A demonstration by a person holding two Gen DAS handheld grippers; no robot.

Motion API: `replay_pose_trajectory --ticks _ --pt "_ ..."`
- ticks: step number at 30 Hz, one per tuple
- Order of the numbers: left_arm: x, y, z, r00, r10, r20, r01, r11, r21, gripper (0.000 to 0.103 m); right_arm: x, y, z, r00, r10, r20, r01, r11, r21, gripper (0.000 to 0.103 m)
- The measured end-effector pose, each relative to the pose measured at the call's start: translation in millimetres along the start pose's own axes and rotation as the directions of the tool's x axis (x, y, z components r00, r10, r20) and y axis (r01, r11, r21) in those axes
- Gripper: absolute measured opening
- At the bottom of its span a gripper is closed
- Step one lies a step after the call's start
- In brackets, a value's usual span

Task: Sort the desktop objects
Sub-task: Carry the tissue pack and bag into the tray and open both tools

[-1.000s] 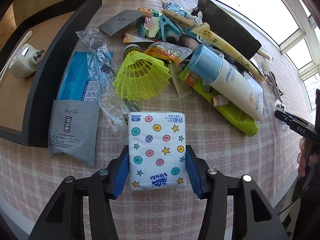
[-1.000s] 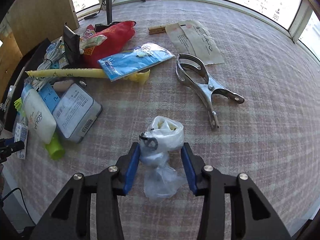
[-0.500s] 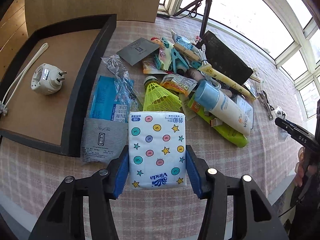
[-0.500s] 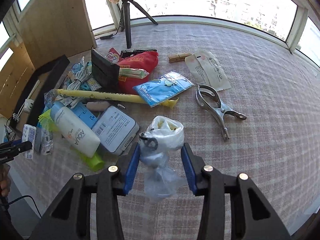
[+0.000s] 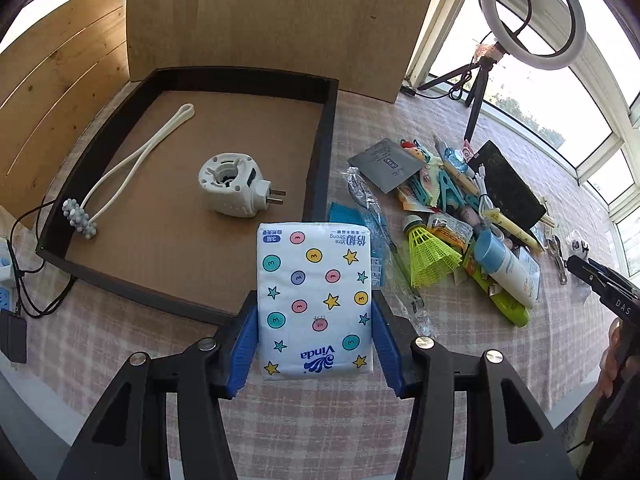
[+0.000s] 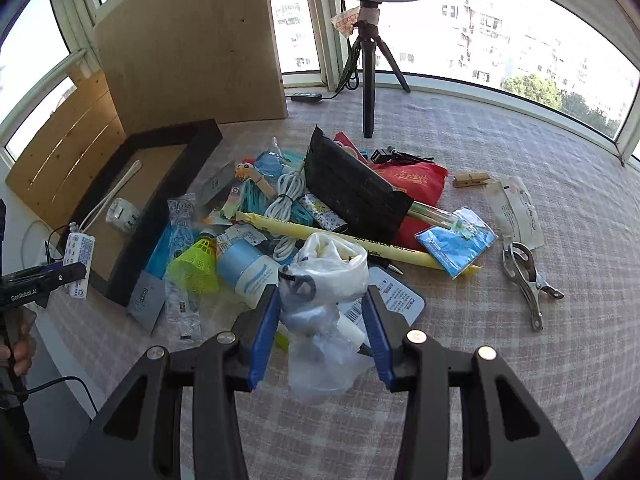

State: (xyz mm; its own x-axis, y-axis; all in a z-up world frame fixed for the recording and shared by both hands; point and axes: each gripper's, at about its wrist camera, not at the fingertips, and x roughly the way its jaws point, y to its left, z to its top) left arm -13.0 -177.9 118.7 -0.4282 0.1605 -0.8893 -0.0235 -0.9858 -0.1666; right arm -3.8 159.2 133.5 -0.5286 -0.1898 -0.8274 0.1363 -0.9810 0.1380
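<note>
My left gripper (image 5: 315, 340) is shut on a white Vinda tissue pack (image 5: 315, 300) with coloured dots and stars, held in the air near the right front corner of the black-rimmed tray (image 5: 320, 148). The tray holds a white plug adapter (image 5: 234, 190) and a white looped strap (image 5: 132, 164). My right gripper (image 6: 324, 328) is shut on a clear plastic bag (image 6: 324, 280) with small items inside, held above the front of the clutter pile (image 6: 320, 216). The tissue pack also shows in the right wrist view (image 6: 80, 264).
The pile on the checked tablecloth holds a yellow shuttlecock (image 5: 430, 256), a blue-capped white tube (image 5: 506, 266), a black pouch (image 5: 506, 184) and a red bag (image 6: 416, 184). A metal clamp (image 6: 528, 276) and wooden peg (image 6: 472, 179) lie right. A ring-light tripod (image 6: 368, 80) stands behind.
Both grippers have risen and pulled back with their loads. The left one has swung left, so the tray now fills its view. The right one now looks over the pile.
</note>
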Motion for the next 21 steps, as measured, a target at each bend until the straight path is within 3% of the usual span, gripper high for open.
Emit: replay_pose_trajectory --ticks 11,21 --pt "-15.1 78.2 27.4 0.994 0.093 0.058 -0.091 0.995 -0.036 0.050 24.2 123.8 47.4 0.995 0.093 0.030 -0.089 0.990 -0.112 0.041" --pt "-1.2 137.2 49.9 0.991 0.125 0.052 -0.121 0.989 -0.086 0.050 70.8 210.4 94.3 0.988 0.158 0.001 -0.155 0.973 -0.169 0.041"
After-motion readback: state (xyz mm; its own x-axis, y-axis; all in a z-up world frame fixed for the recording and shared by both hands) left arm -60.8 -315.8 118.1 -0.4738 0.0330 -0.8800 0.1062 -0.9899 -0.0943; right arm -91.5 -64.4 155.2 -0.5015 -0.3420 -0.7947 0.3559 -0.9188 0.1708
